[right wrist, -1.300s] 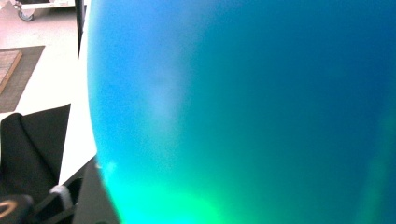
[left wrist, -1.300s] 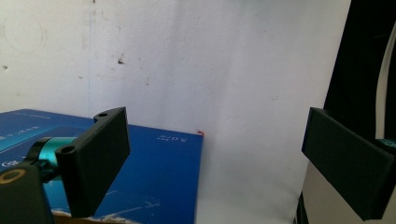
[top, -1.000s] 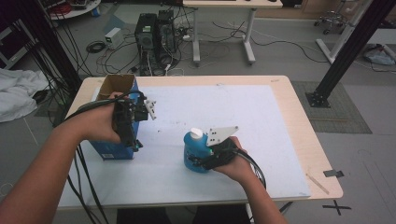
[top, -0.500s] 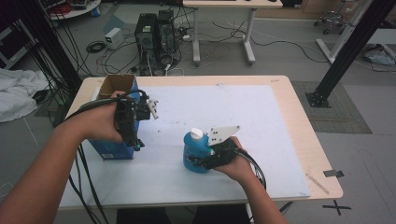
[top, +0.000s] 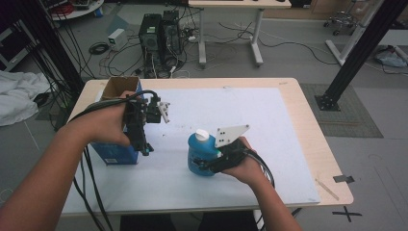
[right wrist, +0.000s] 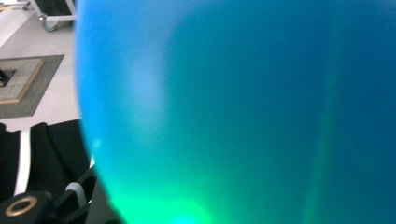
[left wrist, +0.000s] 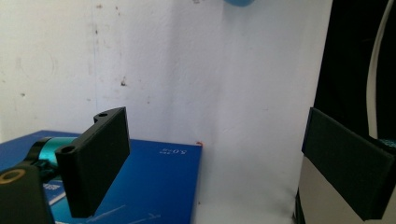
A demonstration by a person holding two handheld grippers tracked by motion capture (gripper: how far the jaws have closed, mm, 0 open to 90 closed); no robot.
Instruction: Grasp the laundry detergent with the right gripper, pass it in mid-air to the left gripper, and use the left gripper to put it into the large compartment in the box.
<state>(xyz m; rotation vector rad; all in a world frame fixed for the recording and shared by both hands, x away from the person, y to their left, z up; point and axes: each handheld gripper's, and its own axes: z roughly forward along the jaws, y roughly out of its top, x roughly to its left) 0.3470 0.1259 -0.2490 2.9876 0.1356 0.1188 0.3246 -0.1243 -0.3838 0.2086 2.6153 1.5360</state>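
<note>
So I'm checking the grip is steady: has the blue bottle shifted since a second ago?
No. The blue bottle stays put on the white mat, beside the blue box.

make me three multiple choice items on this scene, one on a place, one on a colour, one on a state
1. Where does the blue bottle stand?
A. on the white sheet over the table
B. inside the blue box
C. on the floor

2. What colour is the bottle's cap?
A. red
B. white
C. black

3. How is the left hand-held gripper?
A. shut on the bottle
B. shut on the box
C. open, nothing between its jaws

Answers:
1. A: the high view shows the bottle upright on the sheet, to the right of the blue box.
2. B: the cap on the blue bottle is white.
3. C: the left gripper view shows its two jaws wide apart with bare sheet between them, while the right hand-held gripper is shut on the bottle.
</note>
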